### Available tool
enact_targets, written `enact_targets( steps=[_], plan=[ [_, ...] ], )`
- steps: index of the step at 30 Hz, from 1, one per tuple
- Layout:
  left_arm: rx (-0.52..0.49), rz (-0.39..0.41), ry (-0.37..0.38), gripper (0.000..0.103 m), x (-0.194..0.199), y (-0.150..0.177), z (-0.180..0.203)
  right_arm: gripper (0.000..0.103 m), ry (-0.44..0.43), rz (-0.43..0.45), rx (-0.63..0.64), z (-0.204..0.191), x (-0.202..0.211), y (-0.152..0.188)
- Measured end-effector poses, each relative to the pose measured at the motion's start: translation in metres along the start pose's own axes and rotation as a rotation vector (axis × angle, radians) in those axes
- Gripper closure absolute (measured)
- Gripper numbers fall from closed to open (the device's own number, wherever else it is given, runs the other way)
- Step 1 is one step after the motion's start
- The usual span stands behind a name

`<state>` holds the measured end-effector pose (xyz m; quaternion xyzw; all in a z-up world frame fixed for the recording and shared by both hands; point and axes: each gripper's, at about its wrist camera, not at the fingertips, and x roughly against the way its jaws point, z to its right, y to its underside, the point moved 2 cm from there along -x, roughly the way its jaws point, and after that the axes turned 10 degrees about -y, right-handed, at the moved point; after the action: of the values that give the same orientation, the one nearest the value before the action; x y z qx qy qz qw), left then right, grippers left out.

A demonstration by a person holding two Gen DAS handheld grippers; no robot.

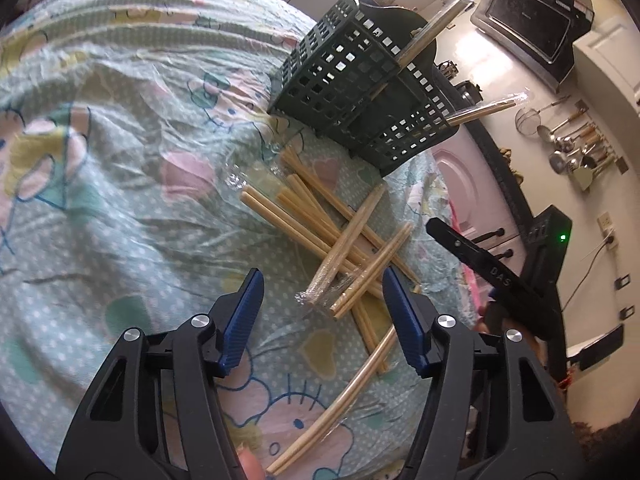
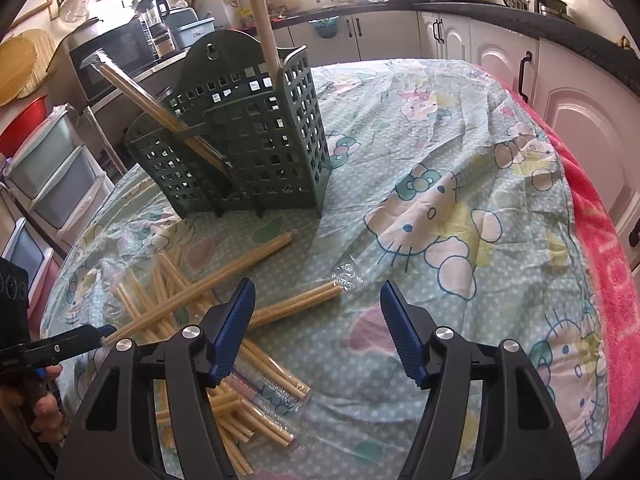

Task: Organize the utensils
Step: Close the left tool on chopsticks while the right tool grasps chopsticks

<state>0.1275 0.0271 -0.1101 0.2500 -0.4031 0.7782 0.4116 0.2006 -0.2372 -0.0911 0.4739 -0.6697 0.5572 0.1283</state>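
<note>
Hovering just above the table, the left gripper has its blue pads spread wide and nothing between them; the loose pile of wrapped chopsticks lies right beneath and ahead of it on the cartoon-print tablecloth. The right gripper is likewise spread and empty, with the same pile mostly to its left and one wrapped pair lying just beyond its left pad. Farther back stands the dark green utensil basket, upright on the cloth, with two wrapped chopstick pairs leaning out of its compartments. Behind it run kitchen cabinets.
</note>
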Motion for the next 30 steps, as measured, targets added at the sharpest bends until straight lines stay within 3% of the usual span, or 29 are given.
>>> enact_targets(
  steps=[12, 25, 30],
  plan=[
    [0.038, -0.031, 0.052, 0.073, -0.010, 0.001, -0.003, 0.052, -0.020, -0.035, -0.086, 0.020, -0.024, -0.008],
    [0.037, -0.037, 0.051, 0.087, -0.010, 0.000, -0.006, 0.093, 0.015, -0.050, -0.073, 0.030, -0.033, -0.010],
    [0.036, -0.029, 0.054, 0.090, -0.008, -0.001, -0.005, 0.099, 0.014, -0.031, -0.075, 0.031, -0.028, -0.011]
  ],
)
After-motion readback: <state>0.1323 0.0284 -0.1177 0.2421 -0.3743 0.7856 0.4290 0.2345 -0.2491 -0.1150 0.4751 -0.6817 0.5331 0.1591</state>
